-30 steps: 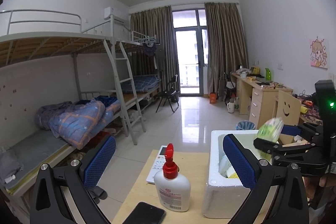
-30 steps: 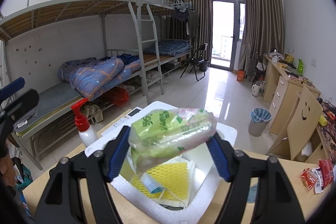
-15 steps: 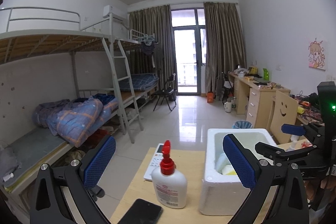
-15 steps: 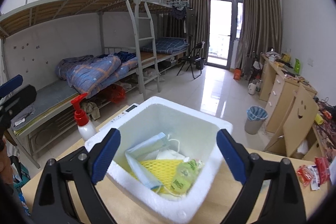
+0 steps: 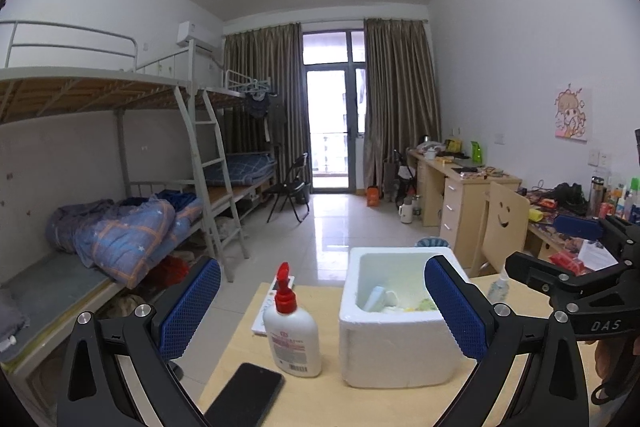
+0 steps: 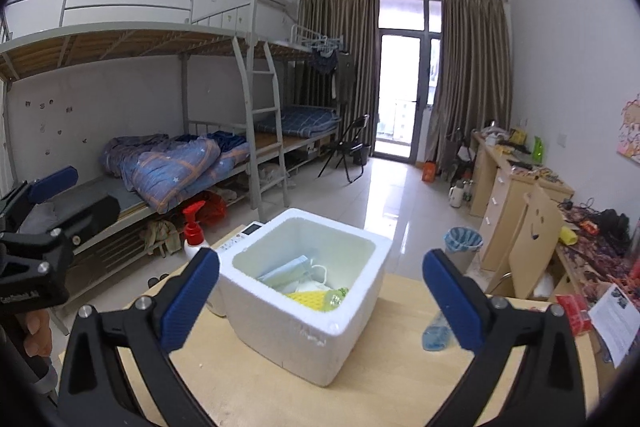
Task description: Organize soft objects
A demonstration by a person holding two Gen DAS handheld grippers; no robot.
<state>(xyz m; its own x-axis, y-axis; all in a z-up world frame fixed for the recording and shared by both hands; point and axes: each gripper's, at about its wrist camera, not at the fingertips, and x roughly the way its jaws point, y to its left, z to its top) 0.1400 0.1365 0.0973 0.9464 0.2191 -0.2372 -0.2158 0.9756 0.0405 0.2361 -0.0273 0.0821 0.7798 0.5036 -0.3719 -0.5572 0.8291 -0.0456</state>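
Observation:
A white foam box stands on the wooden table. Inside it lie a green tissue pack, a yellow mesh sponge and a light blue face mask. My right gripper hovers in front of and above the box; its jaws are opening wide and nothing is between them. My left gripper is open and empty, left of the box and back from it. In the left wrist view the right gripper shows at the right edge.
A white lotion bottle with a red pump stands left of the box, with a black phone in front of it and a white remote behind. A small clear spray bottle lies right of the box. Red packets and papers sit at the table's right end.
The right gripper let go of the green tissue pack, which now lies in the box, and its jaws spread wider. Both grippers drew back from the box.

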